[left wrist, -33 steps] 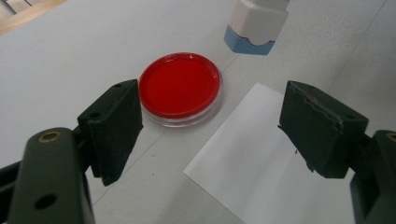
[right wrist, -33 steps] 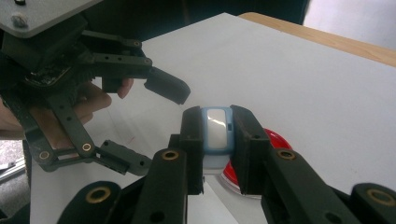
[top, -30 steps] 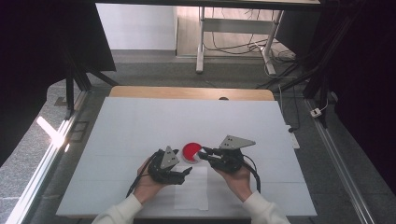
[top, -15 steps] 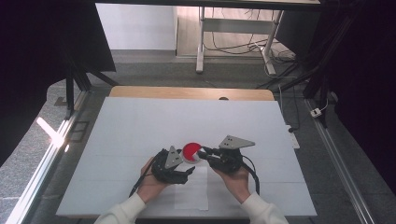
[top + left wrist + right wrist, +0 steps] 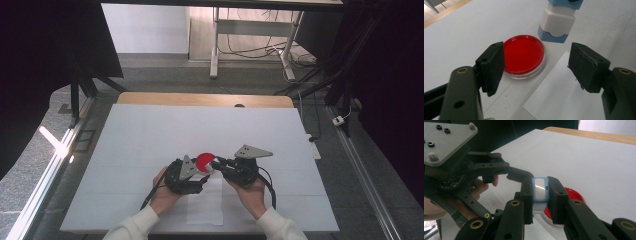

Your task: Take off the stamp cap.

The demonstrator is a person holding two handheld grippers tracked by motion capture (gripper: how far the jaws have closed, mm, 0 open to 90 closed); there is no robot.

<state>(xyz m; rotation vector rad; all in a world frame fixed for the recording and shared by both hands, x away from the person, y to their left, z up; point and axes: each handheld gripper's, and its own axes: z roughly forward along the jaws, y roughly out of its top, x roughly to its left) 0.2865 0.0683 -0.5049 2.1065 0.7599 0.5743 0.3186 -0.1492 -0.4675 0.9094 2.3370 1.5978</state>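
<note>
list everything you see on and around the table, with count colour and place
round red ink pad in a clear plastic case: 1, red, on the white table between the two grippers
white and blue block-shaped stamp: 1, white with blue trim, clamped in the right gripper, beside the ink pad
white sheet of paper: 1, white, near edge of the table, between the hands
white table: 1, white top with a wooden far edge
metal frame with cables: 1, pale, on the floor beyond the table
left gripper: 1, black, jaws apart and just been closing, nothing between the pads
right gripper: 1, black, shut on the stamp
</note>
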